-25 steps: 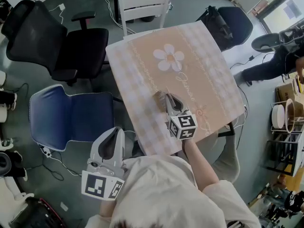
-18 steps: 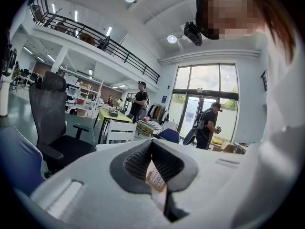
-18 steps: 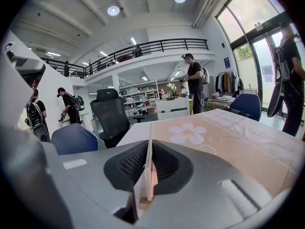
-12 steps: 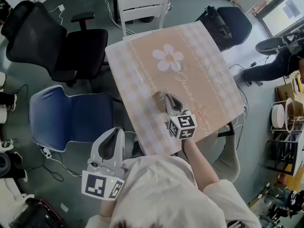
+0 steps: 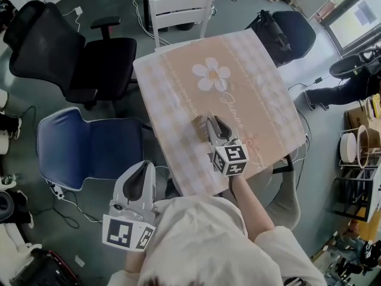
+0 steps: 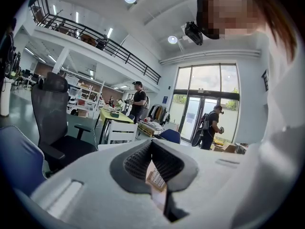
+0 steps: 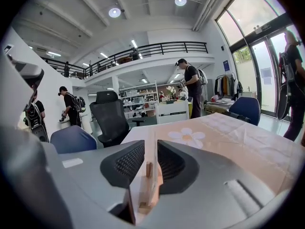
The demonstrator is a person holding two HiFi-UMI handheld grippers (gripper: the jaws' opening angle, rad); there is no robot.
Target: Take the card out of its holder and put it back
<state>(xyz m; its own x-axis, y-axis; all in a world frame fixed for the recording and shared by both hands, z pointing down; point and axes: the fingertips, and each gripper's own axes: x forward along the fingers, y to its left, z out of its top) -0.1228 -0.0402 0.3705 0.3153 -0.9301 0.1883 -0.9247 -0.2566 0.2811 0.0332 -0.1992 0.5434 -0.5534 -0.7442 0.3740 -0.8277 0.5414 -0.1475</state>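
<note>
Right tongs (image 7: 151, 147), just opening, loosely straddle the card (image 7: 155, 173); left tongs (image 6: 151, 143) pressed together.

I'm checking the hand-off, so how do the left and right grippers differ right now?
The right gripper is over the table; the left gripper is held beside it, off the tabletop. The right gripper's jaws stand apart, having just been opening, with the card between them; the left gripper's are together and empty. Both are the same light two-jaw design.
</note>
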